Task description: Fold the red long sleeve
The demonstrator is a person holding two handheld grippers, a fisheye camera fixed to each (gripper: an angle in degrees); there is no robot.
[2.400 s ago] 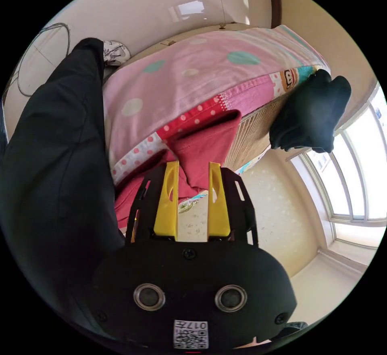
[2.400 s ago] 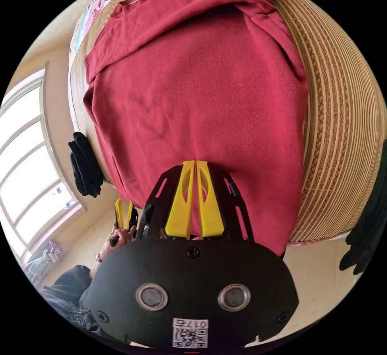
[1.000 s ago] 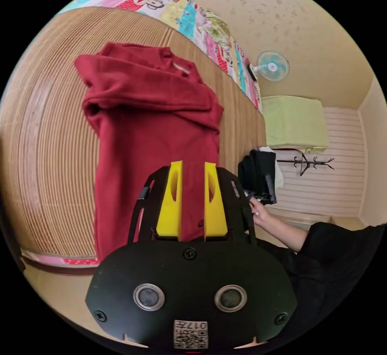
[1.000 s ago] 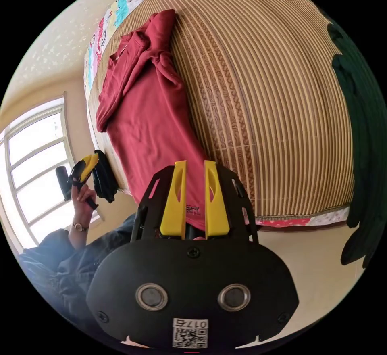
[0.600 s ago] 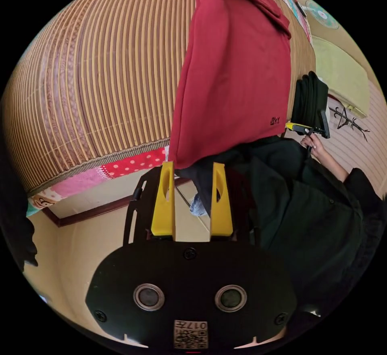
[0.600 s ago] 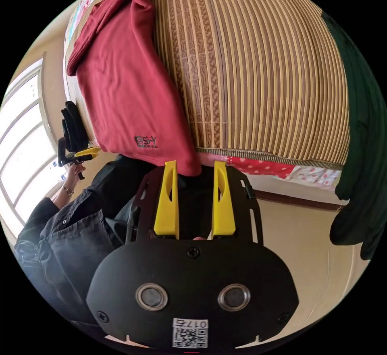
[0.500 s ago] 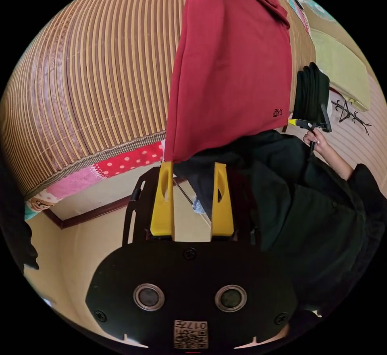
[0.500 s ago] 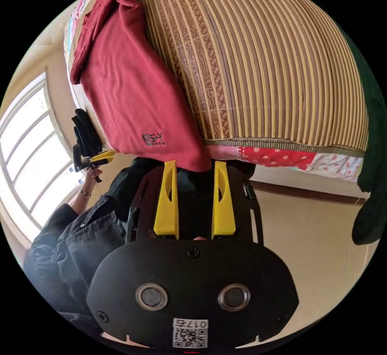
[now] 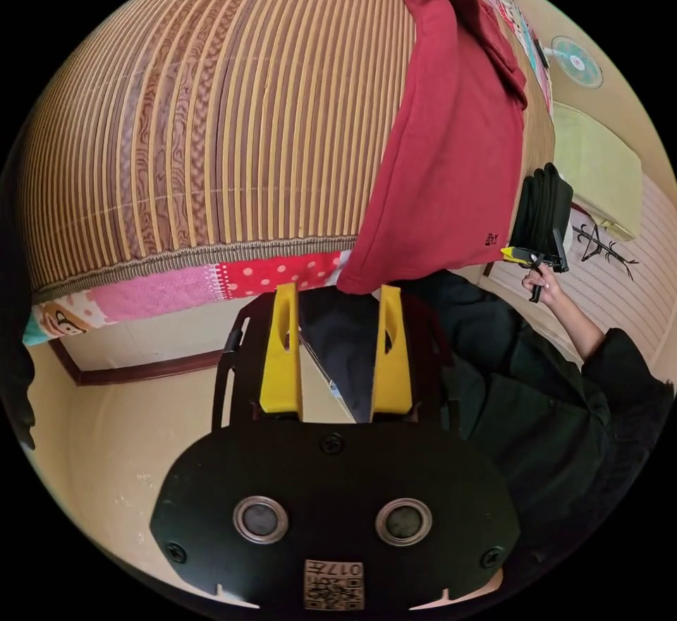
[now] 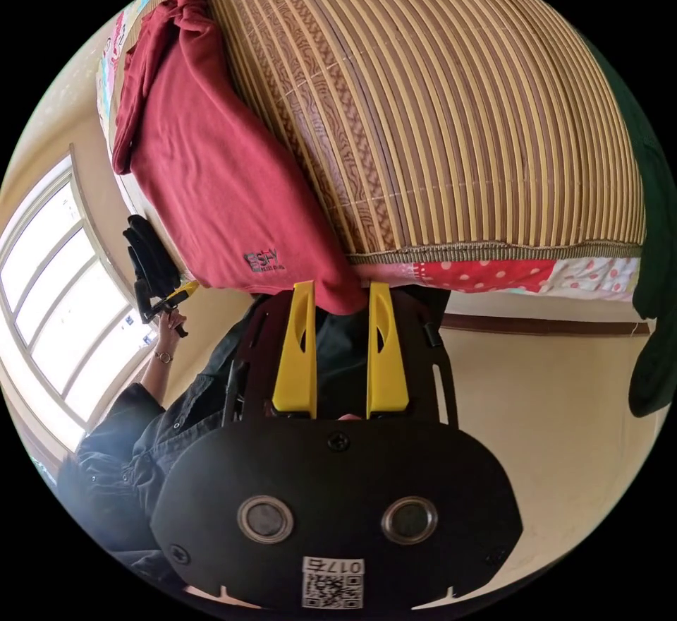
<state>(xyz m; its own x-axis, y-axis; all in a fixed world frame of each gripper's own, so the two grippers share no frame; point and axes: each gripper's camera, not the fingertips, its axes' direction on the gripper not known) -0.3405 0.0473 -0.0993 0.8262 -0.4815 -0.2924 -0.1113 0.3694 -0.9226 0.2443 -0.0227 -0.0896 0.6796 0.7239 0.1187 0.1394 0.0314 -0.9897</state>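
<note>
The red long sleeve lies lengthwise on a bamboo mat on a bed, its sleeves folded in near the collar and its hem hanging over the bed edge. My left gripper is open, and one hem corner sits between its jaw tips. In the right gripper view the red long sleeve crosses the mat. My right gripper is open around the other hem corner. Each gripper also appears small in the other's view, held in a hand: the right gripper and the left gripper.
A patchwork quilt edge runs under the mat. Folded black clothes sit at the bed's side, near the window. A dark garment hangs at the right. The person's dark clothing is close below the hem.
The right gripper, shut on the red cloth 2.4 s ago, now stands open. Both cameras have dropped to the bed edge, with a hem corner between each pair of jaws.
</note>
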